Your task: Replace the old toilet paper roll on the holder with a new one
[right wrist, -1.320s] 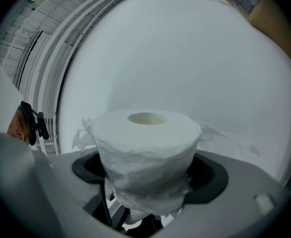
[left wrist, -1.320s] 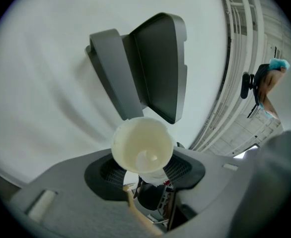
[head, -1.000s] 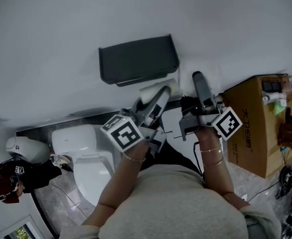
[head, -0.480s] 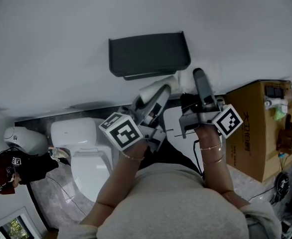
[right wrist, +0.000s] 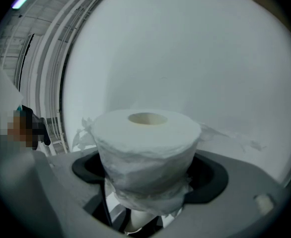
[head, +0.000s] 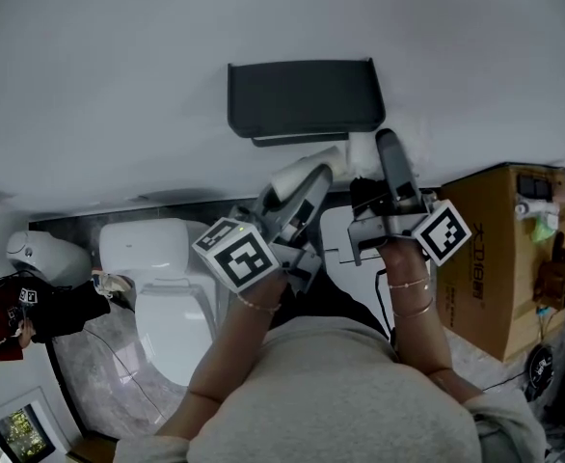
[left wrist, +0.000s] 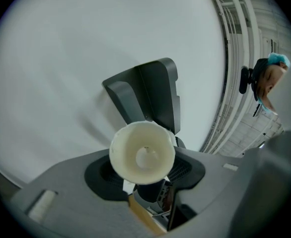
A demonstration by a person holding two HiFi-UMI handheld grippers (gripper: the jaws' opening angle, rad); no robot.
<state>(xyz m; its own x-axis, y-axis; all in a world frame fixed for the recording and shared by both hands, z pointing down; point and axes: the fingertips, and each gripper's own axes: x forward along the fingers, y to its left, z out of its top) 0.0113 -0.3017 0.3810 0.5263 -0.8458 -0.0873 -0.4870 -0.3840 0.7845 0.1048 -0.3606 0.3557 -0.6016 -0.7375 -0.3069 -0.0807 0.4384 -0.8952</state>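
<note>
A dark grey wall holder (head: pixel 302 99) hangs on the white wall, its underside facing my grippers; it also shows in the left gripper view as a grey holder (left wrist: pixel 146 94). My left gripper (head: pixel 309 183) is shut on a near-bare cream cardboard tube (left wrist: pixel 142 152), seen end-on, just below the holder. In the head view the tube (head: pixel 296 174) pokes out between the fingers. My right gripper (head: pixel 377 154) is shut on a full white toilet paper roll (right wrist: pixel 145 150), upright between the jaws. In the head view that roll (head: pixel 362 149) sits under the holder's right end.
A white toilet (head: pixel 162 297) stands lower left. An open cardboard box (head: pixel 499 249) with small items on it stands at the right. A person (head: pixel 22 316) crouches at the far left edge. Another person (left wrist: pixel 265 78) shows by the wall in the left gripper view.
The head view has swung, so the holder now shows further right and slightly higher. Both grippers keep their hold and have hardly moved.
</note>
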